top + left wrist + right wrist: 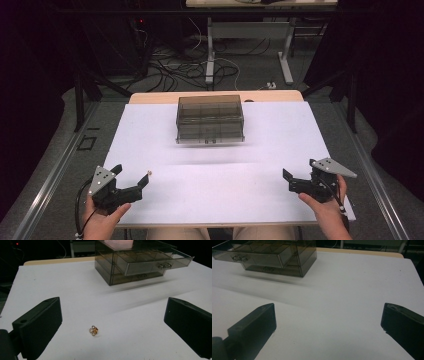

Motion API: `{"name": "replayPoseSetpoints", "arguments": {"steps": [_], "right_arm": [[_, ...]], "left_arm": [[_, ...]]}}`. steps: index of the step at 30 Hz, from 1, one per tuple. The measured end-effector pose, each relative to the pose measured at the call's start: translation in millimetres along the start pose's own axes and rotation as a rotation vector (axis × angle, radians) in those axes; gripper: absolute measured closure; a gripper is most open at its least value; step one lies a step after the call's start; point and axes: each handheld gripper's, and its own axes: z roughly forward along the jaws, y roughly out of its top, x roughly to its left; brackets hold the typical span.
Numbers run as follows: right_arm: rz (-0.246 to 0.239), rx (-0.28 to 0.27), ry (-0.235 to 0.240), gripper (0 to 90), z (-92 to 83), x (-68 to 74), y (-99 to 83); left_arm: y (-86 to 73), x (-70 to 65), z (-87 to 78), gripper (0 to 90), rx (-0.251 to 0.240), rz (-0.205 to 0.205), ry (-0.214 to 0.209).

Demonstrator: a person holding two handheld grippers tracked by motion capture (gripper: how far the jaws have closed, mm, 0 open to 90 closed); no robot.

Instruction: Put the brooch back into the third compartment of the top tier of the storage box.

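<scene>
A white-topped desk is seen from above, with a person's hands entering from the near edge. At the near left, the left gripper, a black two-jaw tool with a grey three-cornered plate on top, rests in the left hand with its jaws spread wide and nothing between them. Just beyond its tips lies a small gold flower-shaped earring, alone on the bare white surface; in the left gripper view the small gold flower-shaped earring sits between the two spread jaws, touching neither. At the middle, toward the far edge, stands a smoky transparent plastic two-drawer box, well apart from both hands. From above its front looks nearly flush, while the left gripper view shows the top drawer pulled partly out. At the near right, the right gripper is held in the right hand, its jaws also wide and empty over bare desk. Past the desk, cables trail across a dark floor.
</scene>
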Motion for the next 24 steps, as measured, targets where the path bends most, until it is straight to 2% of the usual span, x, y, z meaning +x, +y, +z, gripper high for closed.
{"name": "replayPoseSetpoints", "arguments": {"steps": [3,4,8,10,16,24], "right_arm": [[-0.006,-0.010,-0.002,0.0,1.0,0.6,-1.1],[-0.009,0.005,-0.006,0.0,-0.3,0.7,-0.9],[-0.008,0.007,-0.006,0.0,-0.7,0.7,-0.9],[-0.010,-0.006,-0.002,0.0,0.7,0.2,-1.4],[0.002,0.000,0.003,0.0,1.6,1.1,-1.7],[-0.005,-0.002,0.009,0.3,1.8,3.4,-1.7]], "left_arm": [[0.1,-0.6,0.4,2.7,0.008,0.004,0.002],[0.4,-0.6,0.5,3.0,0.010,0.009,0.002],[1.1,-0.9,2.1,4.2,0.014,0.010,0.007],[1.5,-0.7,2.5,5.1,0.018,0.004,0.005],[4.8,-0.1,4.4,7.1,0.029,0.001,0.016],[14.6,3.5,5.9,14.6,0.053,-0.015,0.027]]}}
